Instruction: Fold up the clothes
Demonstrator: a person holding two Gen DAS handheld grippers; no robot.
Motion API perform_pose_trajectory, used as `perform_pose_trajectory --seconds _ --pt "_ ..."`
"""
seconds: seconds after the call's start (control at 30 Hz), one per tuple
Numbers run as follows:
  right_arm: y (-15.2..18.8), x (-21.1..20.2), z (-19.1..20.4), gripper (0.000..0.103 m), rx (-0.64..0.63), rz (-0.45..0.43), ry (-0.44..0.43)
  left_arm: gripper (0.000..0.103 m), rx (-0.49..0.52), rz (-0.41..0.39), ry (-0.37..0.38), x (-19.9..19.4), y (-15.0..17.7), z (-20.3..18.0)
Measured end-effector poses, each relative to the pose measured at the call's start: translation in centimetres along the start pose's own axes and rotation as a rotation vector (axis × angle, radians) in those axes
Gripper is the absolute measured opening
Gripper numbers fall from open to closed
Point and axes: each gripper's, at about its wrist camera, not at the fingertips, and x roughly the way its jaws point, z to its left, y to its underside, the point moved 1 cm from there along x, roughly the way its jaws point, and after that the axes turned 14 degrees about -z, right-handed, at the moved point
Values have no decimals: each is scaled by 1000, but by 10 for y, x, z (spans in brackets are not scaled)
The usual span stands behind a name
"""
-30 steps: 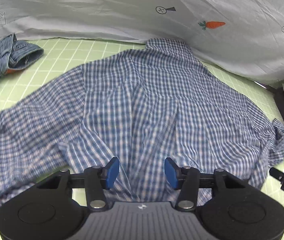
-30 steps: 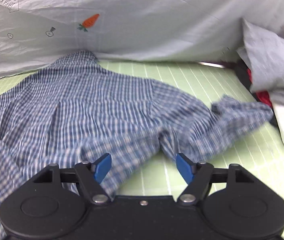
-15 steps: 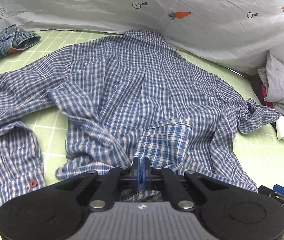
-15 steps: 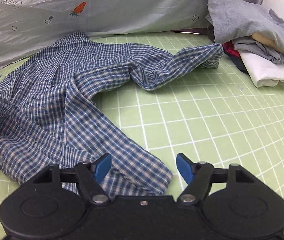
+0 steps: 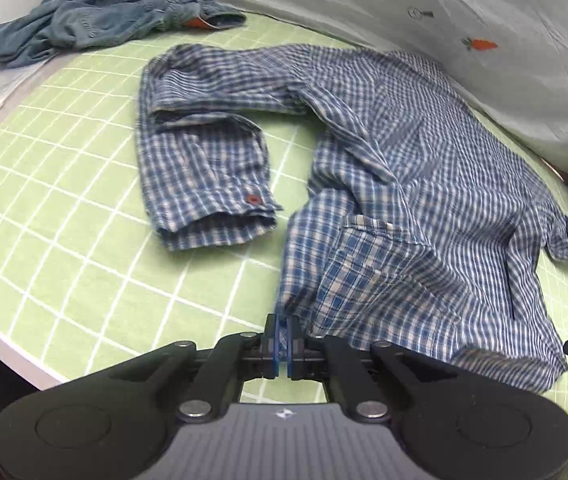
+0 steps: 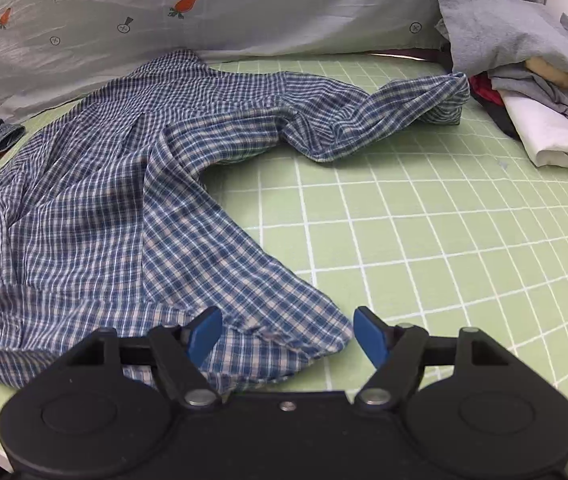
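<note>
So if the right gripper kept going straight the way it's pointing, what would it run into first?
Most likely the plaid shirt: its near hem corner lies between the open fingers of the right gripper, with the green grid mat just under and beyond it. Depth is hard to judge.

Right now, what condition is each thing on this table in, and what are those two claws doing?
Checked shirt: spread out, rumpled, unfolded.
Left sleeve: bent back on itself, cuff buttoned.
Left gripper: pinching the shirt's hem, jaws starting to open.
Right gripper: open over the shirt's lower corner, jaws opening.
Denim garment: crumpled.
Clothes pile: heaped at the edge.
</note>
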Motion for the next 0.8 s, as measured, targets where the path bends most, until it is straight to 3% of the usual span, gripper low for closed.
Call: perform_pose_trajectory --seconds 0.03,0.13,0.3,0.37,0.4,0.43,0.47,0.5,0.53,0.57,0.6,0.63,0.8 --pt "-5 5 0 78 -6 -10 -5 21 -19 -24 -1 -4 -5 2" --pt "-14 28 2 84 -15 -1 -64 32 -36 -82 6 -11 -18 3" --pt "-14 62 16 84 -99 33 -77 60 9 -72 37 0 -27 -14" --pt "-13 67 19 81 -98 53 -84 61 6 -55 71 7 -27 -20" --pt "-12 69 20 72 -92 67 -91 61 12 -46 78 11 -25 -24" --pt "-11 70 21 59 -85 81 -99 60 25 -40 81 14 -24 -29" --pt "-10 70 22 54 -90 82 -94 60 42 -37 81 16 -23 -33" --pt "-9 69 23 37 -103 78 -96 57 62 -28 80 19 -21 -36" --pt "-8 67 23 13 -108 78 -117 53 81 -15 82 21 -18 -39" --pt "-7 64 23 2 -108 81 -145 35 97 -3 87 23 -15 -42" --pt "-6 60 23 2 -121 76 -147 15 110 6 85 25 -13 -43" --pt "-4 54 22 2 -139 66 -136 9 120 12 77 26 -10 -42" --pt "6 6 2 1 -169 14 24 3 143 0 74 15 -2 -33"
